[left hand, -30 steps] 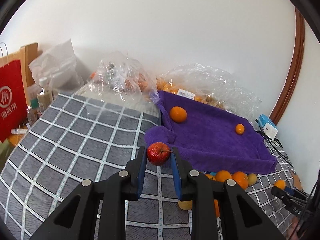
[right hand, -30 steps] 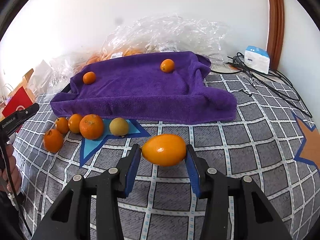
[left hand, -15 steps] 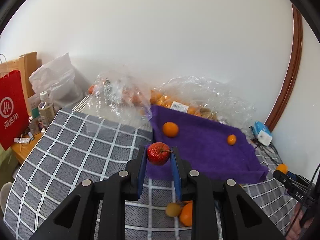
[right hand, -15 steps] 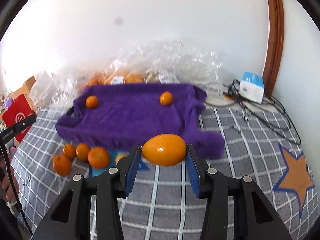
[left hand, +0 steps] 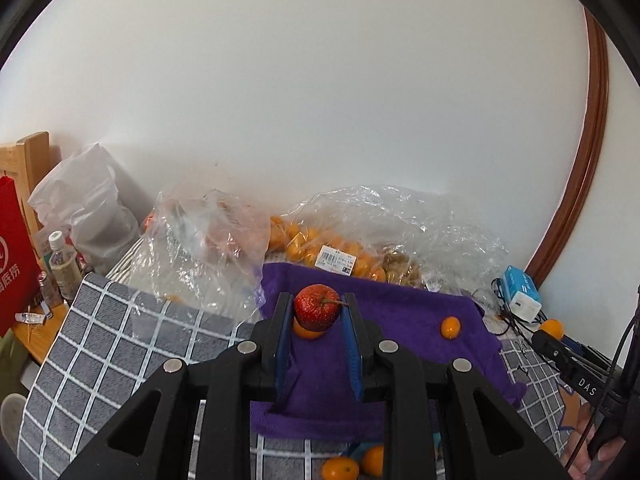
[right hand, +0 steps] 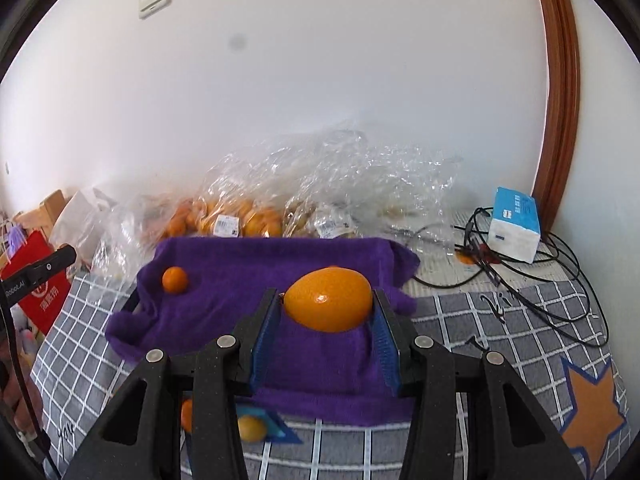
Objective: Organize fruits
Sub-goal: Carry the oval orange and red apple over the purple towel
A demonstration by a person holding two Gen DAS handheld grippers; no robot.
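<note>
My left gripper point(left hand: 318, 312) is shut on a small red fruit with a stem point(left hand: 317, 306), held in the air over the purple towel point(left hand: 400, 312). An orange point(left hand: 306, 333) lies on the towel partly hidden behind the red fruit, and a smaller one point(left hand: 450, 327) lies at the right. My right gripper point(right hand: 326, 306) is shut on an oval orange fruit point(right hand: 328, 303), held above the purple towel point(right hand: 240, 280). A small orange point(right hand: 175, 279) lies on the towel's left.
Clear plastic bags of oranges point(left hand: 320, 248) sit behind the towel by the wall. Loose oranges point(left hand: 340, 469) lie on the checked cloth point(left hand: 104, 328) in front. A blue-white box point(right hand: 514, 229) and black cables point(right hand: 560, 276) are at right. A red bag point(left hand: 12, 256) and bottles point(left hand: 62, 260) stand left.
Both grippers have risen and moved forward toward the towel, each still holding its fruit. The towel now sits directly under both fruits, and more wall is in view.
</note>
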